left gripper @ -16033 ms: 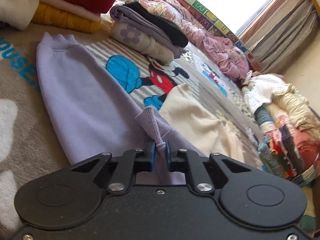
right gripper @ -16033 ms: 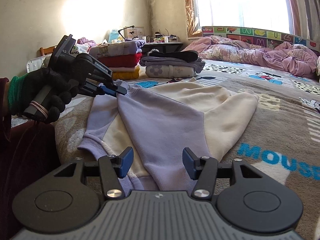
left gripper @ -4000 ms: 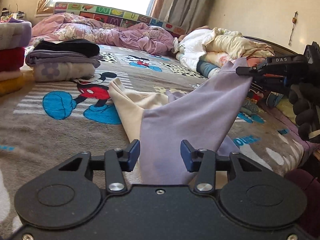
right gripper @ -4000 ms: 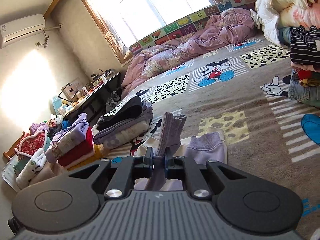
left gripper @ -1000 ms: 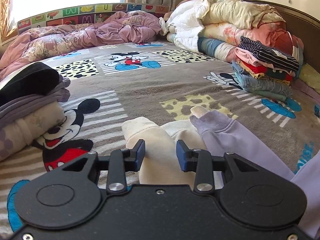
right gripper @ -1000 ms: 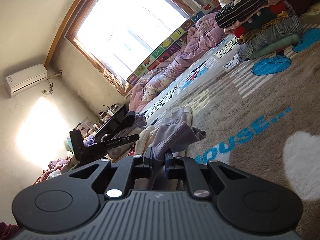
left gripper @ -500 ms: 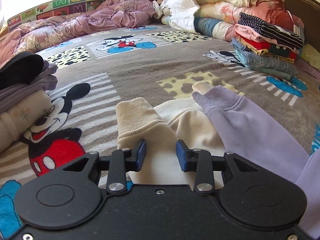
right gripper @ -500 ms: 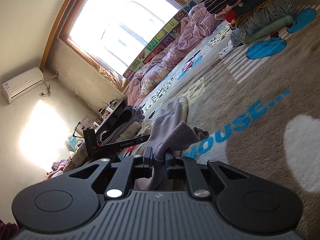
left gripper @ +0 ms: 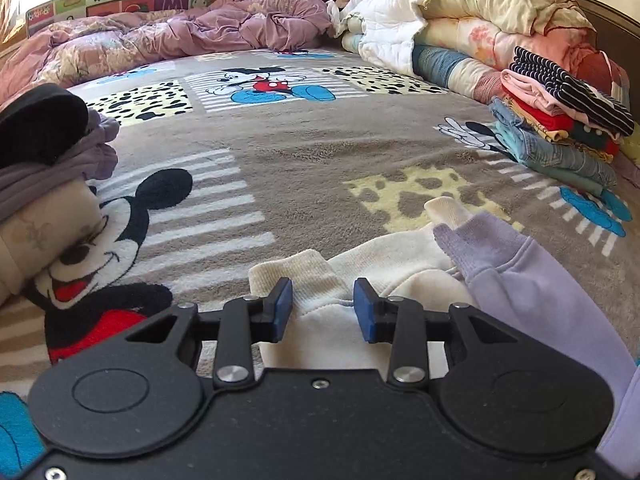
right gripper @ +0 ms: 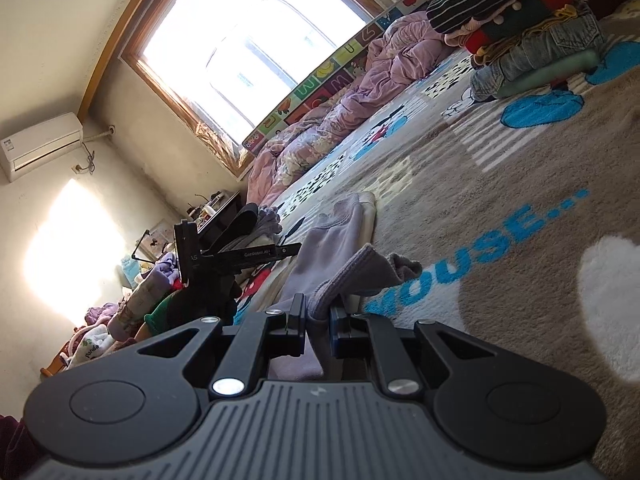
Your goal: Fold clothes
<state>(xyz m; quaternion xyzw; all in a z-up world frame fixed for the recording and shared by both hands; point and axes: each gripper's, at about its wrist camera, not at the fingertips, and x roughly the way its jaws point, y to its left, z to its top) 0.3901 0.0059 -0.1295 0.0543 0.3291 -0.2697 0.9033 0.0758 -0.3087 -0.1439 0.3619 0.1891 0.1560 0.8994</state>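
A cream and lilac sweatshirt lies on the Mickey Mouse blanket. In the left wrist view my left gripper is open, its blue pads on either side of the cream ribbed cuff. The lilac sleeve cuff lies just to its right. In the right wrist view my right gripper is shut on a lilac part of the sweatshirt and holds it just above the blanket. The left gripper shows there too, at the left, side-on.
Folded clothes are stacked at the left and at the right by the rolled quilts. A crumpled purple duvet lies along the far edge under the window. Grey blanket lies between the stacks.
My left gripper has moved forward and down until its open pads sit around the cream cuff. My right gripper has kept its hold on the lilac fabric and tilted a little.
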